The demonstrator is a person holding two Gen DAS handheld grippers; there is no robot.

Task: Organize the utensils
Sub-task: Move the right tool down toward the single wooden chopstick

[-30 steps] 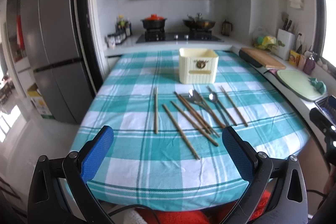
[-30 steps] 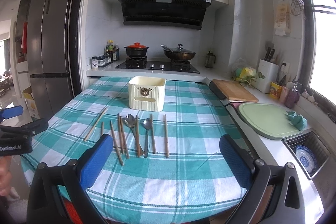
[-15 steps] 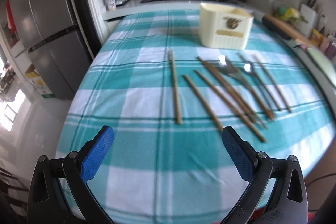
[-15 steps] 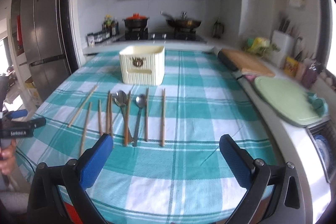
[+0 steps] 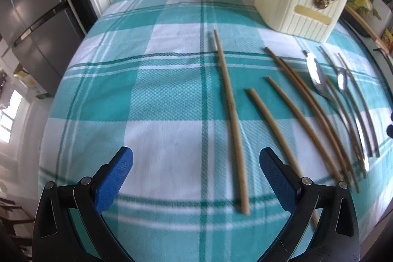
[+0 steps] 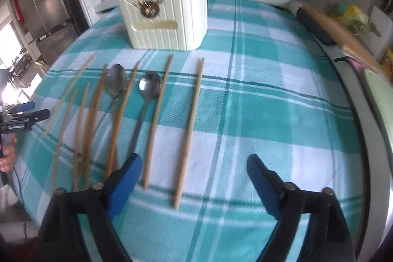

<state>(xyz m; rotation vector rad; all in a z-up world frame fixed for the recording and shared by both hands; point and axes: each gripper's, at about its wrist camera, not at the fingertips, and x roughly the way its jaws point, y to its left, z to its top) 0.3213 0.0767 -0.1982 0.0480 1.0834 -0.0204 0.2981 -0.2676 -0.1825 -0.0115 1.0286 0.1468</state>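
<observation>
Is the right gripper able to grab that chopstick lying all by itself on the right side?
Probably yes. The right gripper is open and empty, and the lone chopstick lies flat on the tablecloth with its near end between the jaws. Nothing sits on it, and its neighbour lies apart.

Eight chopsticks [image 6: 189,131], two spoons [image 6: 147,95], one cream holder [image 6: 167,19].

Right gripper [image 6: 194,176] gapes over chopsticks [image 6: 190,129] near holder [image 6: 169,23].
</observation>
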